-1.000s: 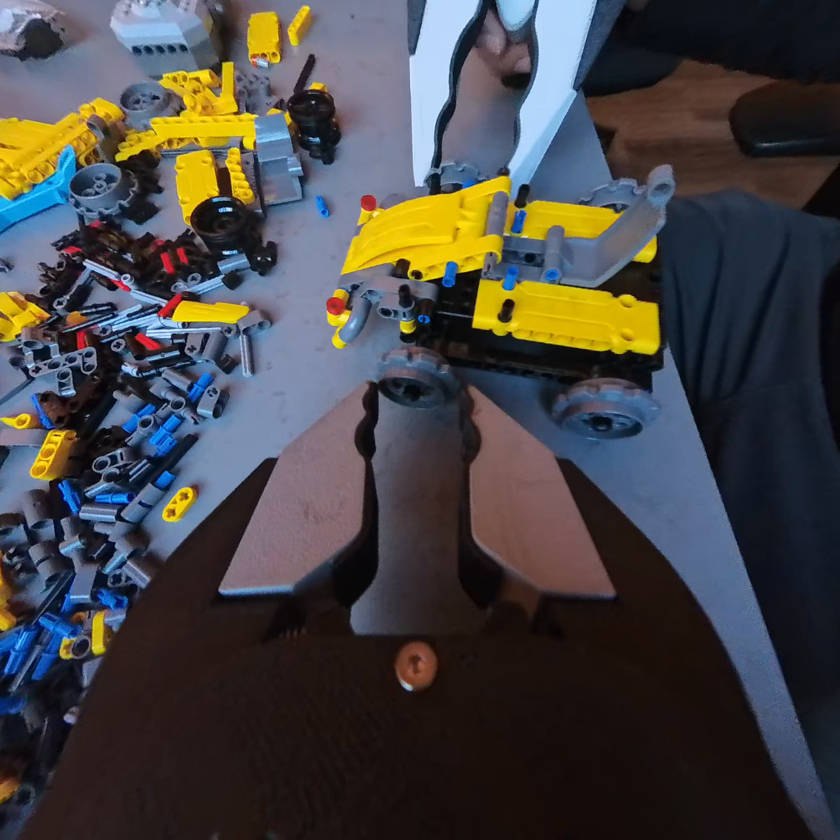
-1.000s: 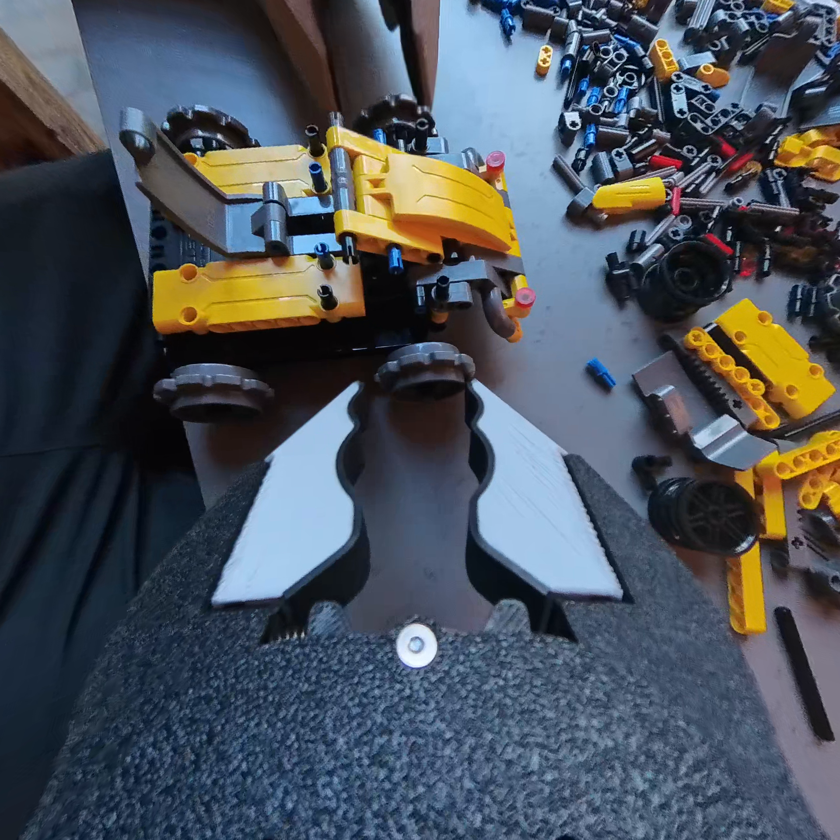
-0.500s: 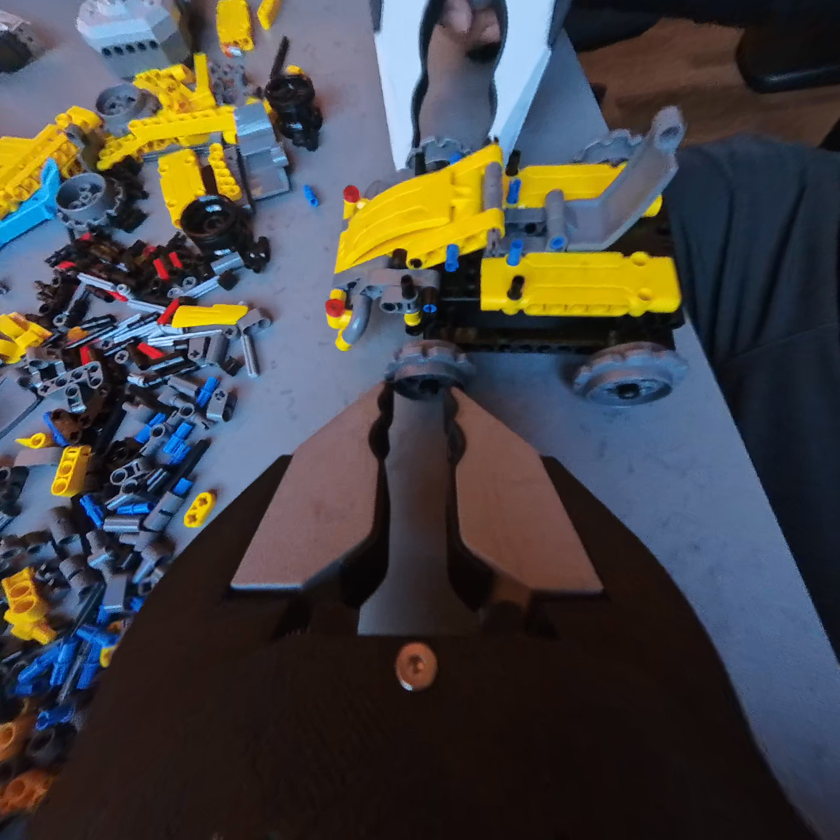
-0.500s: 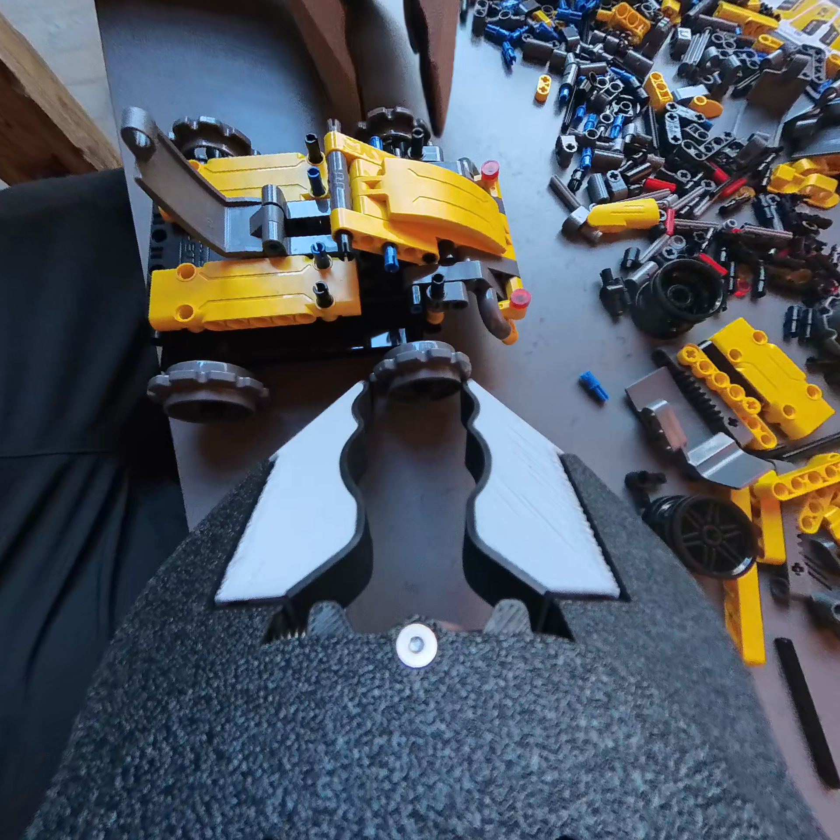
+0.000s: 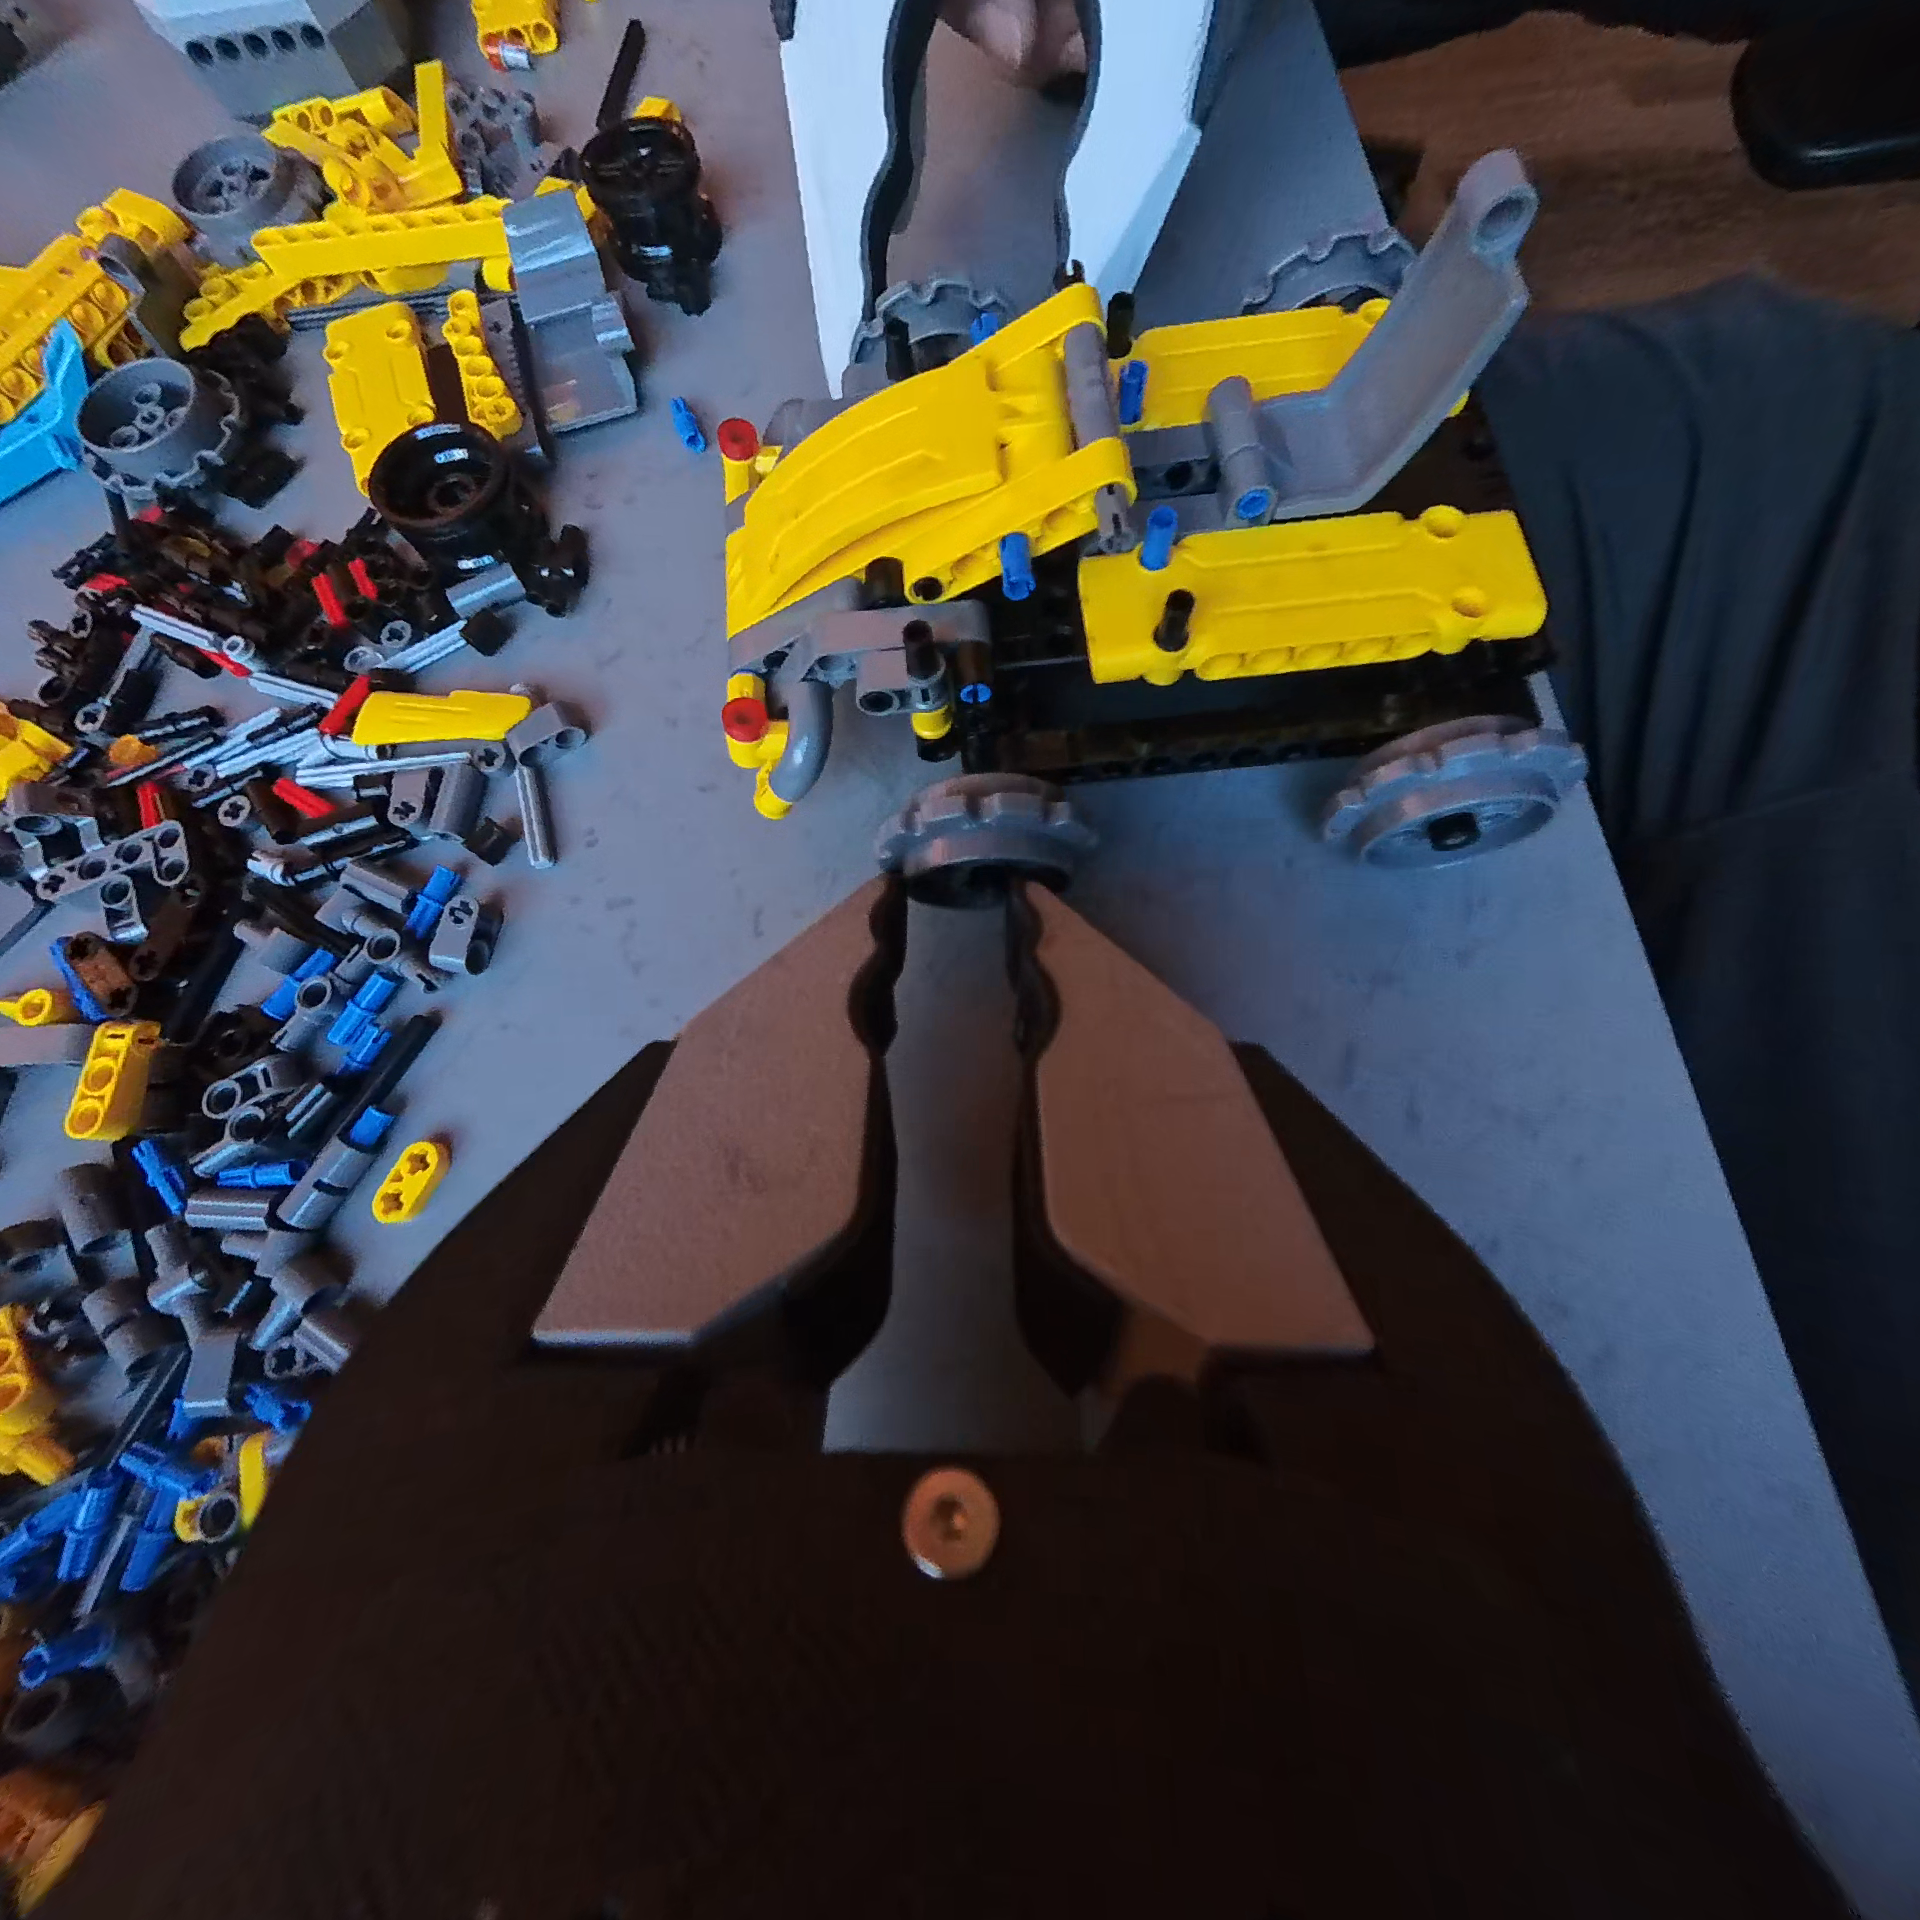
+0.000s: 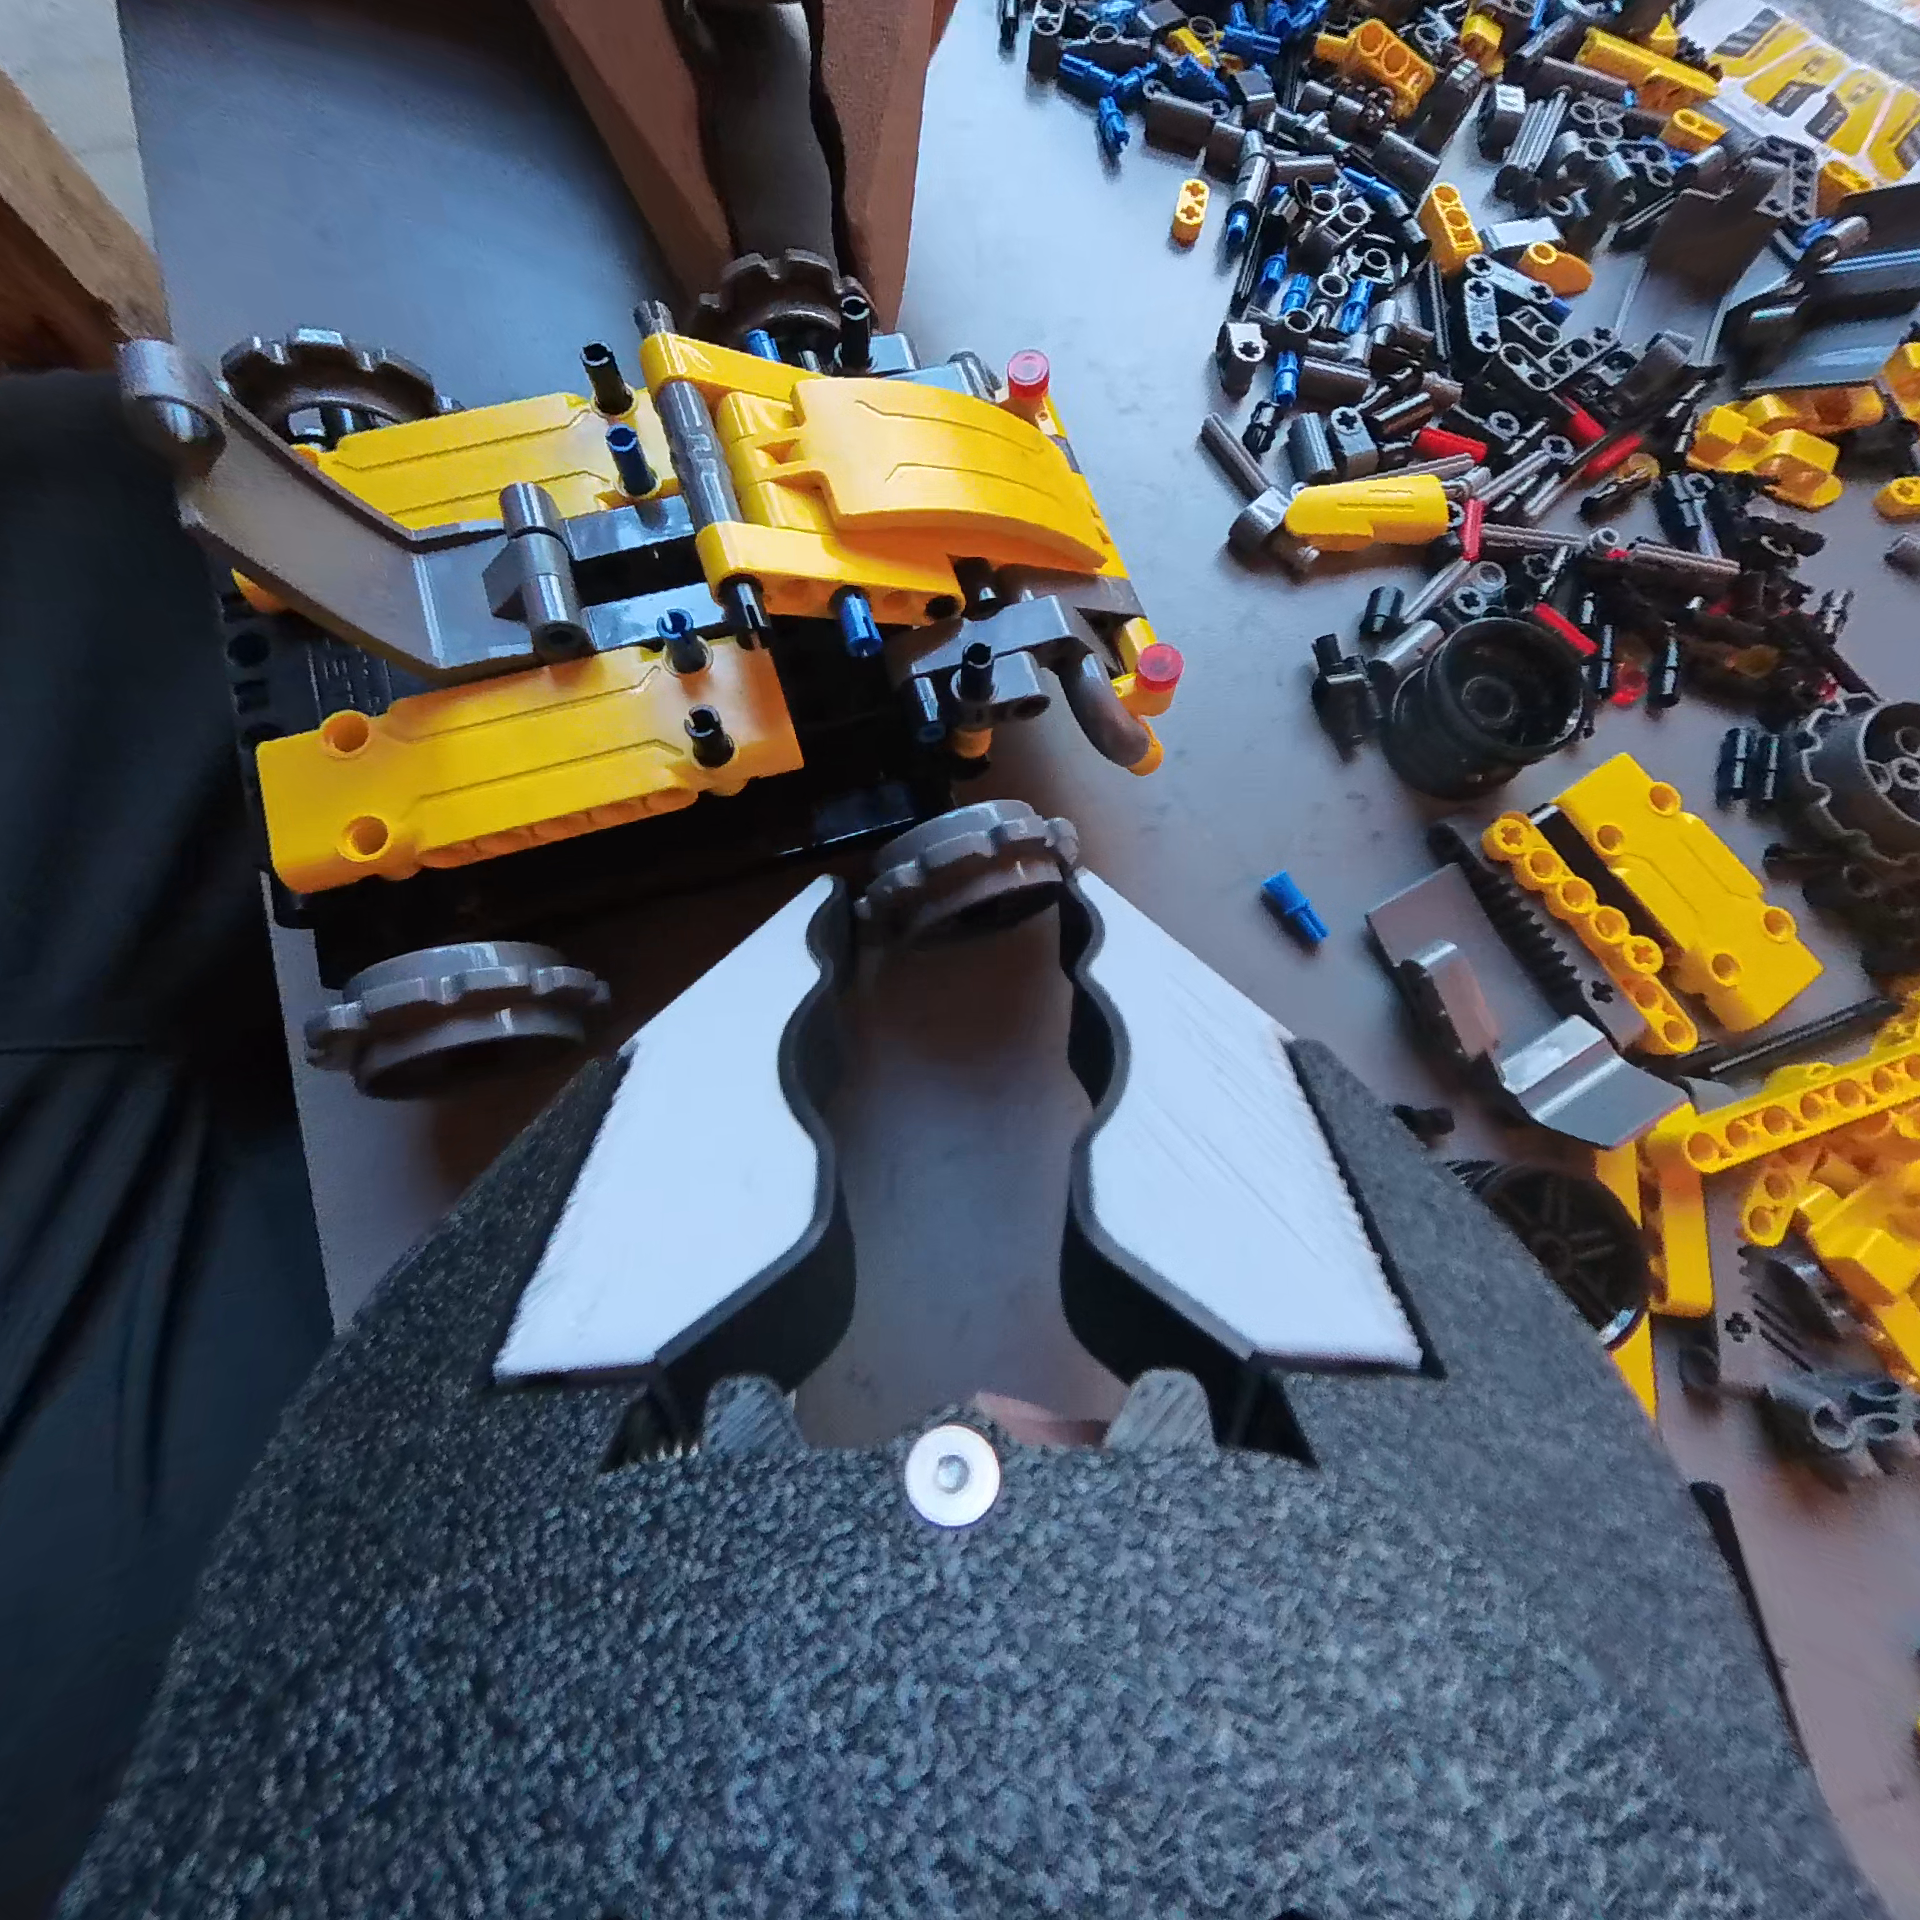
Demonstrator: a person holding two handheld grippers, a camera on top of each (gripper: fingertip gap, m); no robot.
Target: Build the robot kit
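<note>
Views differ in what they reveal. Left wrist view: my left tool (image 5: 961, 899), brown-fingered, reaches level over the grey bench (image 5: 1299, 1039) with its tips at the near front wheel (image 5: 982, 831) of the yellow and black brick vehicle (image 5: 1143, 540); the fingers stand narrowly apart and I cannot tell whether they press the wheel hub. Beyond the vehicle, my right tool (image 5: 987, 260), white-fingered, comes in from the opposite side, and part of a hand shows between its fingers. Right wrist view: my right tool (image 6: 956, 894) is spread wide, its tips flanking the other front wheel (image 6: 966, 862), the left tip touching its rim. Only this view shows the left tool (image 6: 779, 249) from the front, its brown fingers straddling the far wheel.

The vehicle stands on four grey toothed wheels at the bench edge, just beside dark cloth (image 5: 1714, 727); a grey angled arm (image 5: 1423, 343) rises from its rear.

Loose parts (image 5: 260, 831) in black, grey, blue and yellow cover the bench on the vehicle's front side. A small blue pin (image 6: 1294, 909) lies alone near my right tool. A black wheel hub (image 6: 1486, 707) lies at the edge of the pile.
</note>
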